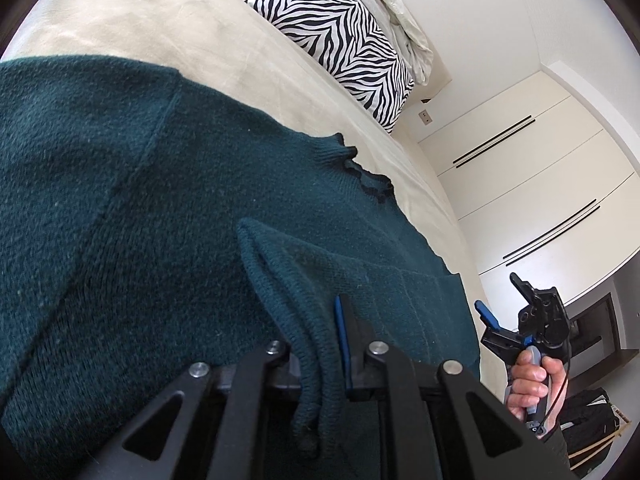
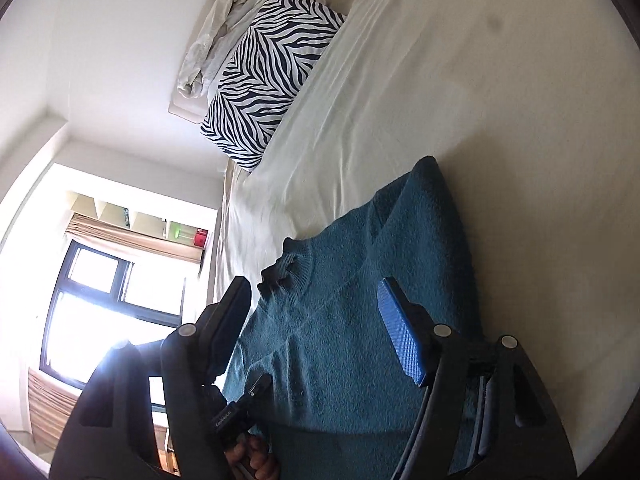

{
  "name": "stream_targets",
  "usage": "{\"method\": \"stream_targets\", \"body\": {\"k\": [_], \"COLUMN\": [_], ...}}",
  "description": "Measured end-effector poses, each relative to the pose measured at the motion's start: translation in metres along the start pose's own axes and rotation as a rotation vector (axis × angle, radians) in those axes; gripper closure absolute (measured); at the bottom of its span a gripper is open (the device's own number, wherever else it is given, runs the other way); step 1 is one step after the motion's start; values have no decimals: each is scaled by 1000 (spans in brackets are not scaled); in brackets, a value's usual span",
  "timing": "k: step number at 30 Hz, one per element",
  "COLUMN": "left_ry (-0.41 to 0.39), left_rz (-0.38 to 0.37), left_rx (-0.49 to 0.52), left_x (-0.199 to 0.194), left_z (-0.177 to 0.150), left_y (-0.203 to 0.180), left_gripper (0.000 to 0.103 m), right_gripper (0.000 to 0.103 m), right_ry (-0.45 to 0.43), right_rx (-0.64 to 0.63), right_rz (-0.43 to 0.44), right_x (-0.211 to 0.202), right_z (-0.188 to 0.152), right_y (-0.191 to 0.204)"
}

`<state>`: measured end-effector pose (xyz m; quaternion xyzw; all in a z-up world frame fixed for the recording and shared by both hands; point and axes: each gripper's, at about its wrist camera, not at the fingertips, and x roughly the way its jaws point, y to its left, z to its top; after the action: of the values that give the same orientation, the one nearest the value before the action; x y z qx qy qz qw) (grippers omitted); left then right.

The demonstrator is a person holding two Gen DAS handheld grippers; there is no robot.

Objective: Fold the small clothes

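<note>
The dark green sweater (image 1: 168, 200) lay mostly flat on the bed (image 1: 120, 28), filling the lower left, while the left hand-held gripper (image 1: 320, 344) pinched its folded-over cuff and the right hand-held gripper (image 2: 320, 328) hung wide and empty, so most folding was left.

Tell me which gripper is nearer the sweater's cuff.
Left. The left gripper has its jaws shut on the cuff of the green sweater. The right gripper hangs open beyond the sweater's edge, holding nothing.
</note>
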<state>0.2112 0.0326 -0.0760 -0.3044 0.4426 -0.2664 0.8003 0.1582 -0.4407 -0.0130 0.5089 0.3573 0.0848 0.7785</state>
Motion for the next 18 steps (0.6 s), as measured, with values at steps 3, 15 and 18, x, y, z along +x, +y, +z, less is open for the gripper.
{"method": "stream_targets", "body": {"k": [3, 15, 18], "left_ry": [-3, -10, -12], "left_rz": [-21, -24, -25], "left_rx": [-15, -5, -5], "left_x": [0, 0, 0], "left_z": [-1, -1, 0], "left_y": [6, 5, 5], "left_gripper": [90, 90, 90], "right_gripper": [38, 37, 36], "right_ry": [31, 83, 70], "right_rx": [65, 26, 6], "right_rz": [-33, 44, 86], "right_x": [15, -42, -53], "right_z": [16, -48, -63], "right_y": [-28, -40, -35]}}
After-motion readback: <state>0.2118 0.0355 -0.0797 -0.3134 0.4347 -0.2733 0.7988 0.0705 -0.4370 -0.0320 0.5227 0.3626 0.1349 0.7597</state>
